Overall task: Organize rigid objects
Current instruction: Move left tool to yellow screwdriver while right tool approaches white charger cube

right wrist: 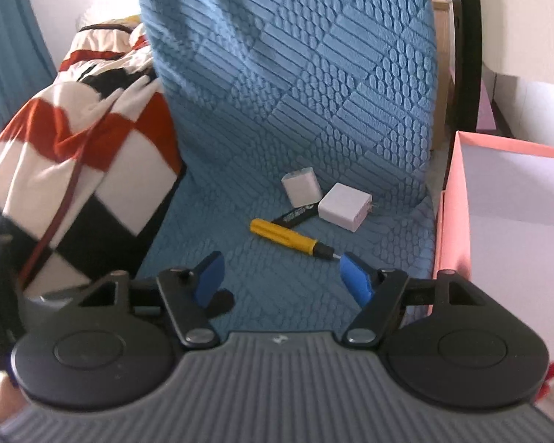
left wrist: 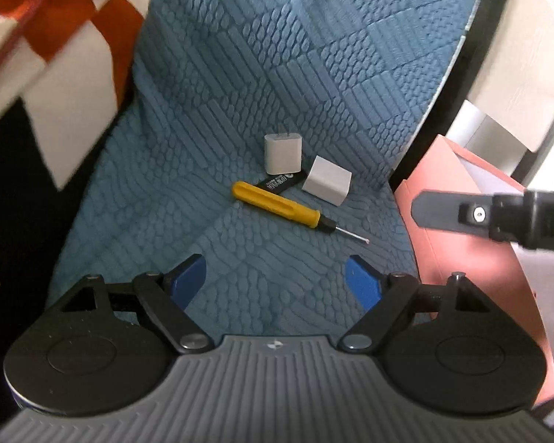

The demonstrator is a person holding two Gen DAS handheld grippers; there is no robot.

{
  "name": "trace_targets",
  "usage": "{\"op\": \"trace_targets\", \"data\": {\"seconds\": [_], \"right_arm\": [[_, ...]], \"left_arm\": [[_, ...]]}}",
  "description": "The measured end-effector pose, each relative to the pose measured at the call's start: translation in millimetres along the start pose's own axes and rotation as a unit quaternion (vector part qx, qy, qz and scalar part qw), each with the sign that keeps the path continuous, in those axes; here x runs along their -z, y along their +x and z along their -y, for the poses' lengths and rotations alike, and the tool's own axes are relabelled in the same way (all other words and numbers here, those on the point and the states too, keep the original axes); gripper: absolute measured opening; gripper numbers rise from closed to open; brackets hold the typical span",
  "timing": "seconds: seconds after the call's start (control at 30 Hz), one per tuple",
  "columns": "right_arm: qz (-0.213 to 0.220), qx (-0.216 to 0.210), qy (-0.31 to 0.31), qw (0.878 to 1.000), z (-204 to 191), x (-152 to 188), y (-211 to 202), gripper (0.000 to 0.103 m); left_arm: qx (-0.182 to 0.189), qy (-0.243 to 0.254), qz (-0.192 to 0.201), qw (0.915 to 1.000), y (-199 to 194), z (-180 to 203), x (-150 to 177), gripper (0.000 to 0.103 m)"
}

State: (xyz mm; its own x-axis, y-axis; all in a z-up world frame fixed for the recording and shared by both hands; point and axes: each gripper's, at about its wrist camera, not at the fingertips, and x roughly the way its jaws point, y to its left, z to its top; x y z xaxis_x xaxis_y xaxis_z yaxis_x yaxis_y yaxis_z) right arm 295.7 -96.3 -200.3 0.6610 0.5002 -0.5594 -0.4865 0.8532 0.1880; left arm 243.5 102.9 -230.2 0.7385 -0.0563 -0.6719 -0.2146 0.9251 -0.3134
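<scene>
Blue quilted fabric (left wrist: 262, 85) with a raised scale-and-bar pattern covers the seat and rises behind it, with a red, white and black checked blanket (right wrist: 92, 147) bunched to the left. Four small things lie close together on the fabric: a yellow-handled screwdriver (left wrist: 277, 205) lying slantwise with its thin tip toward the lower right, a black flat stick with white lettering (left wrist: 280, 181) touching the handle's upper side, a white charger with prongs up (left wrist: 281, 153) just behind that, and a second white charger (right wrist: 345, 206) on its side just to the right. A pink open box (right wrist: 458, 229) stands at the right edge of the seat. The left gripper (left wrist: 275, 284) hovers short of the pile, its blue fingers (left wrist: 188, 280) spread and empty. The right gripper (right wrist: 282, 280) also has parted fingers gripping nothing, one tip overlapping the screwdriver's shaft in its own view.
</scene>
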Motion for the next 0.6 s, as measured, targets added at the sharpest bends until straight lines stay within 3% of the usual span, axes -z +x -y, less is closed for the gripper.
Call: {"op": "trace_targets", "data": {"seconds": [0.17,0.3,0.53,0.6], "right_arm": [[-0.011,0.007,0.013,1.0,14.6,-22.6,33.2,0.068],[-0.024,0.025,0.024,0.999,28.4,-38.3,61.8,0.062],[-0.077,0.02,0.023,0.997,41.8,-43.3,106.7,0.061],[-0.093,0.014,0.002,0.996,39.5,-39.9,116.8,0.053]], "left_arm": [[0.008,-0.046,-0.021,0.9987,37.6,-17.4,-18.6,0.084],[0.026,-0.101,-0.035,0.9939,59.6,-37.2,-32.9,0.077],[0.049,-0.199,-0.058,0.977,93.2,-68.9,-49.2,0.064],[0.06,-0.224,-0.06,0.9709,98.2,-75.4,-52.1,0.064]]}}
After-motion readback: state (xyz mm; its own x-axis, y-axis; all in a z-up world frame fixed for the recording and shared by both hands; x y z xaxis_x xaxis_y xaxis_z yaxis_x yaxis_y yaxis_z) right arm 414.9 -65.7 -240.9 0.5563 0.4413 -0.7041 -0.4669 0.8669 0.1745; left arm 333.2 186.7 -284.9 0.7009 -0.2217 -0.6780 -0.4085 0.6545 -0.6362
